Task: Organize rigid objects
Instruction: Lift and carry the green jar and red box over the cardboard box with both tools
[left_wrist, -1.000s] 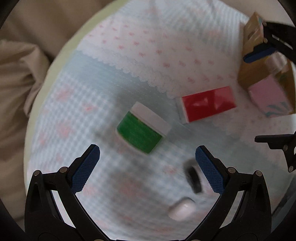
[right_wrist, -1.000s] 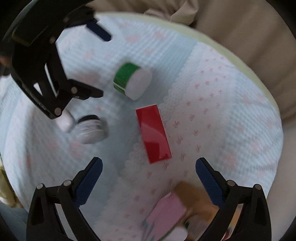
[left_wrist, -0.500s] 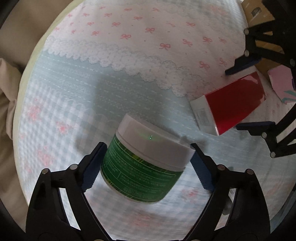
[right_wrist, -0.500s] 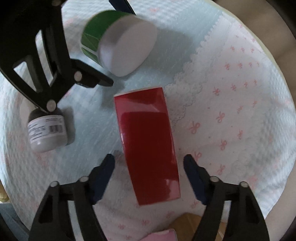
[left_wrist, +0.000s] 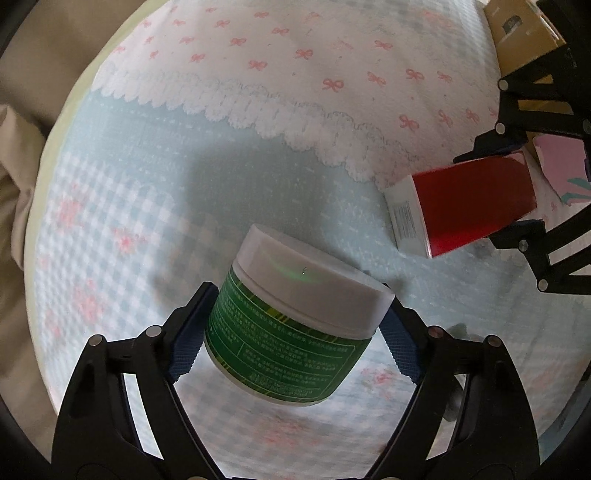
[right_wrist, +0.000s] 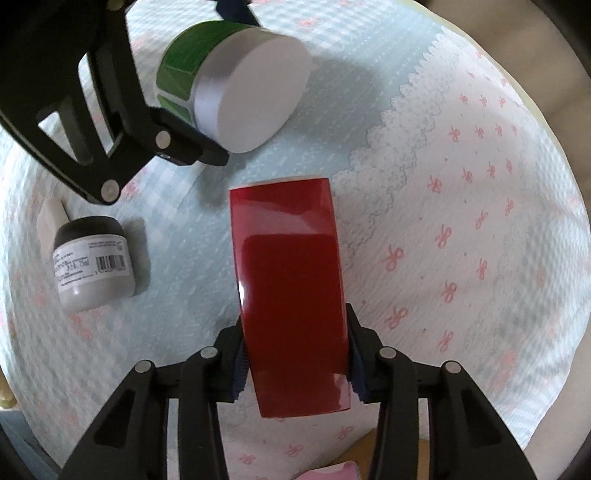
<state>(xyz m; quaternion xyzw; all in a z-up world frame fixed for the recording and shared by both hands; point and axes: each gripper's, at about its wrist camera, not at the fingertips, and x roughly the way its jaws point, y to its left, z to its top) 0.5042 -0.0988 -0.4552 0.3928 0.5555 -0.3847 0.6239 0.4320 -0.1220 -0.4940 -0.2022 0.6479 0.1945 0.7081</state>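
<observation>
Green jar (left_wrist: 295, 325) sits clamped across its label in the left hand-held gripper (left_wrist: 293, 336), while beside the jar the right hand-held gripper (right_wrist: 295, 363) pinches the red box (right_wrist: 291, 295) by its long sides, likely for lifting.

green jar (left_wrist: 284, 339), red box (right_wrist: 291, 295), pink-bowed cloth (right_wrist: 461, 240)

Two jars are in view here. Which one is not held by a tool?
The small grey jar with the black lid, lying free on the cloth. The green jar with the white lid sits clamped in the left tool.
</observation>
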